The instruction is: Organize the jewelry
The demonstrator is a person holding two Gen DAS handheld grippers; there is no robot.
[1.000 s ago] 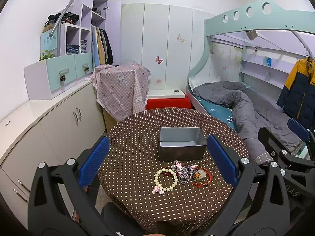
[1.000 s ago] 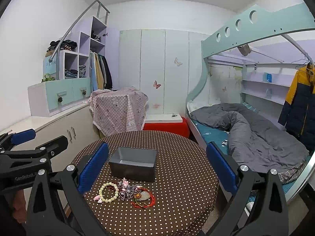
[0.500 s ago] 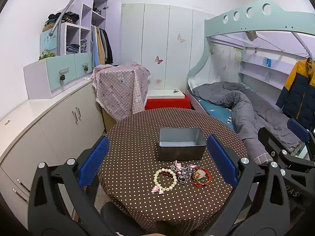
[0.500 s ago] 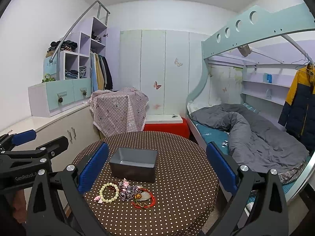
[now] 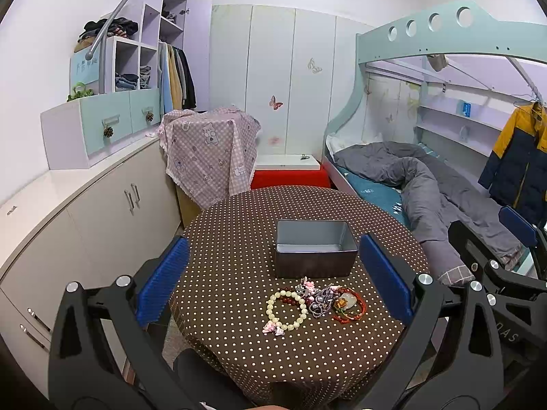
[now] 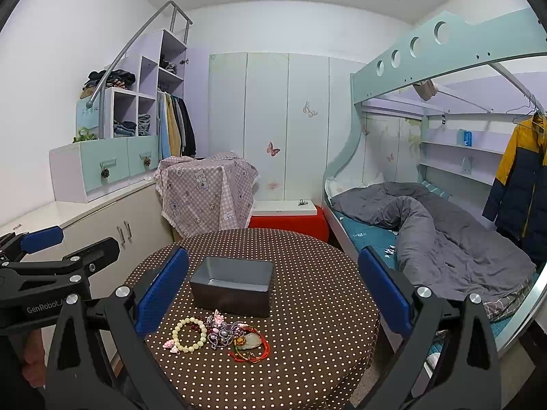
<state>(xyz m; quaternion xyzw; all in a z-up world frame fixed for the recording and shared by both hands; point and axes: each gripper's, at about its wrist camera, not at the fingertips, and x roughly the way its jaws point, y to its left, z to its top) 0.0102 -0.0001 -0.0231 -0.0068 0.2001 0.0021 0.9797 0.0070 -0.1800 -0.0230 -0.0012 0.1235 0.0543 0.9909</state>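
Plainly, the jewelry sits in one small cluster toward the near edge of the round tabletop [image 5: 239,239], which wears a brown cloth with pale polka dots. Counting is partly guesswork: one cream bead bracelet [image 5: 286,309] with pink charms lies leftmost, touching a dark red bead string; beside it is a tangle of purple-grey beads [image 5: 321,302], then red cords [image 5: 348,309] around a pale pendant. How many pieces are in the tangle cannot be told. Just behind the cluster, nearer the tabletop's middle, stands one grey metal box [image 5: 314,253], rectangular, open-topped, nothing visible inside.

Both grippers hover off the near edge, apart from everything. The left gripper [image 5: 273,283] has its jaws wide, blue ribbed pads on black arms; the right gripper [image 6: 273,290] likewise has its jaws spread wide. In the right view the left tool's side reads "GenRobot.A", the rest hidden.
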